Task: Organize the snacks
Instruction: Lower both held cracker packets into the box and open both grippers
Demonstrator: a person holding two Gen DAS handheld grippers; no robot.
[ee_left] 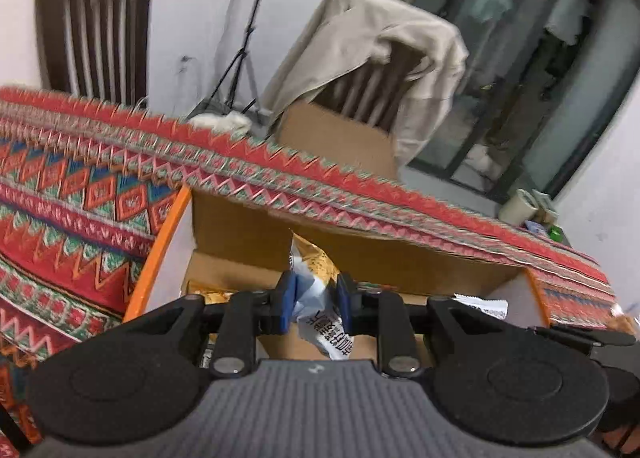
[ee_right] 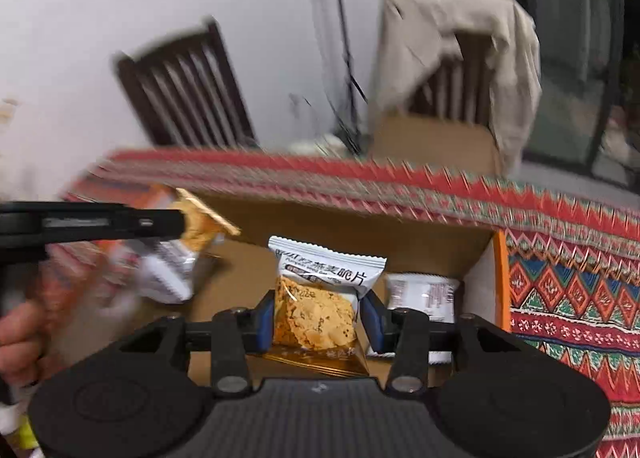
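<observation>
Both grippers carry 1 snack packet each above the open cardboard box (ee_right: pixel 400 234); step in hand, as I judge it: delivery of packets into the box.

Left gripper (ee_left: pixel 313 300): jaws clenched on a crumpled gold-and-white packet (ee_left: pixel 316 278), pinched narrow at its middle; in the right wrist view the same packet (ee_right: pixel 188 234) hangs over the left part of the box.

Right gripper (ee_right: pixel 316 316): jaws grasping a crisp packet (ee_right: pixel 320 294) across its width; clear window shows an orange, speckled crisp.

Box sits on the desk, on a red patterned cloth (ee_right: pixel 568 290); orange edging on its side wall; 1 white packet (ee_right: pixel 424 294) already lies inside at the right, others partly hidden.

Next move calls for lowering each packet to the box floor, then releasing; free floor looks to be at centre and left.

Writing: white header of the right packet carries bold Chinese characters, ending 脆片; smaller print too blurred to read; black print on the left packet illegible.
</observation>
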